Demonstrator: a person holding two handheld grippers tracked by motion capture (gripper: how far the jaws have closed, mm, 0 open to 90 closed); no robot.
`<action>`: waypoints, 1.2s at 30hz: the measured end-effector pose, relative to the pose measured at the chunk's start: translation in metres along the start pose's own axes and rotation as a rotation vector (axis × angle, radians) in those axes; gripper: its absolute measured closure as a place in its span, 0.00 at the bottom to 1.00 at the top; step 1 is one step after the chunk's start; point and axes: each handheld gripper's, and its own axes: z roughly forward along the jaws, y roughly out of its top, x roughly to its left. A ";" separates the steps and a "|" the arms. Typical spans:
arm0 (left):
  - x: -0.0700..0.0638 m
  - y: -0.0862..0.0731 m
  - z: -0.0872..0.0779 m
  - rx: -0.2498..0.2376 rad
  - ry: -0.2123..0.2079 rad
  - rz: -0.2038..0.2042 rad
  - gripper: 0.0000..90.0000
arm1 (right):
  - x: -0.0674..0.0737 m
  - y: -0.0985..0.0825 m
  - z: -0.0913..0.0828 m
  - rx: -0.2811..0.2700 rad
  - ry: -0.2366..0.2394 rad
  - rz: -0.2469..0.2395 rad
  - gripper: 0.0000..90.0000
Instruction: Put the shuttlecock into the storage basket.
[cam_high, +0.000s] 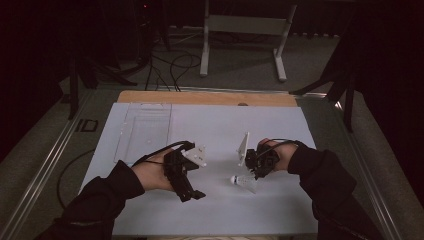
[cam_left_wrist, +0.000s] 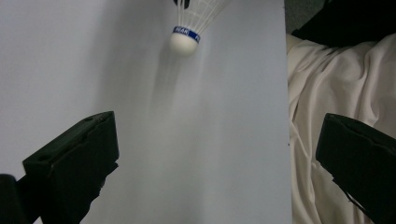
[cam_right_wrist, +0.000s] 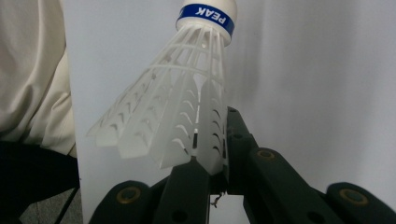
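Note:
A white plastic shuttlecock (cam_high: 243, 182) with a blue band on its cork hangs just over the white board (cam_high: 210, 125), right of centre. My right gripper (cam_high: 256, 174) is shut on its skirt. In the right gripper view the jaws pinch the skirt's rim at my right gripper (cam_right_wrist: 217, 156), and the shuttlecock (cam_right_wrist: 187, 112) points away, cork far. My left gripper (cam_high: 193, 193) is to the left of it, apart from it. Seen from the left gripper view, my left gripper (cam_left_wrist: 218, 126) stands wide open with nothing between its jaws, and the shuttlecock (cam_left_wrist: 186, 32) is ahead at the top.
A clear plastic tray (cam_high: 145, 130) lies on the board's back left. A wooden table edge (cam_high: 205, 97) runs behind the board. A white cloth (cam_left_wrist: 336, 84) lies beyond the board's edge. On the floor farther back are a grey frame (cam_high: 245, 25) and cables (cam_high: 175, 65).

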 end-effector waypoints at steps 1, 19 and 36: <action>0.001 0.002 0.002 0.004 0.000 0.011 0.00 | 0.000 0.000 0.000 -0.001 -0.002 -0.005 1.00; 0.012 0.028 0.034 0.021 -0.037 0.075 0.11 | 0.000 0.010 -0.003 -0.021 -0.007 -0.012 1.00; 0.017 0.033 0.066 0.048 -0.040 0.147 0.42 | 0.002 0.011 -0.006 -0.044 0.014 -0.022 1.00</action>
